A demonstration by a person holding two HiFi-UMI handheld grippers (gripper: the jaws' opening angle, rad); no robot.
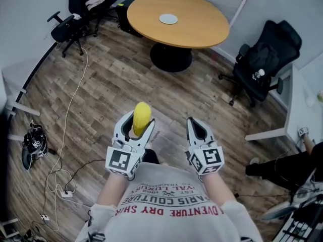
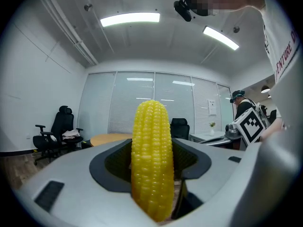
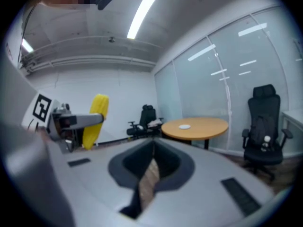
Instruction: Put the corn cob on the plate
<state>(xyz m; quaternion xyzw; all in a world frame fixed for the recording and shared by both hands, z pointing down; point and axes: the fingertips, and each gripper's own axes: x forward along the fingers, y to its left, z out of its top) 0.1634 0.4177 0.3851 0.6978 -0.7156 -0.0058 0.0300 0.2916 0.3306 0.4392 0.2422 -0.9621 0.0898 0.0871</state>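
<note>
A yellow corn cob [image 1: 142, 116] stands upright between the jaws of my left gripper [image 1: 137, 122], which is shut on it and holds it in the air above the wooden floor. In the left gripper view the corn cob [image 2: 152, 160] fills the gap of the left gripper [image 2: 154, 176]. My right gripper [image 1: 196, 127] hangs beside it to the right, shut with nothing in it; only a thin slit of floor shows between the jaws of the right gripper [image 3: 150, 174]. A small white plate [image 1: 168, 18] lies on the round wooden table [image 1: 202, 32] far ahead.
A black office chair [image 1: 262, 64] stands right of the table, and another chair [image 1: 70, 24] with clothes sits at the far left. Cables [image 1: 65, 150] trail over the floor on the left. A white desk [image 1: 298, 110] and a seated person [image 1: 282, 168] are at the right.
</note>
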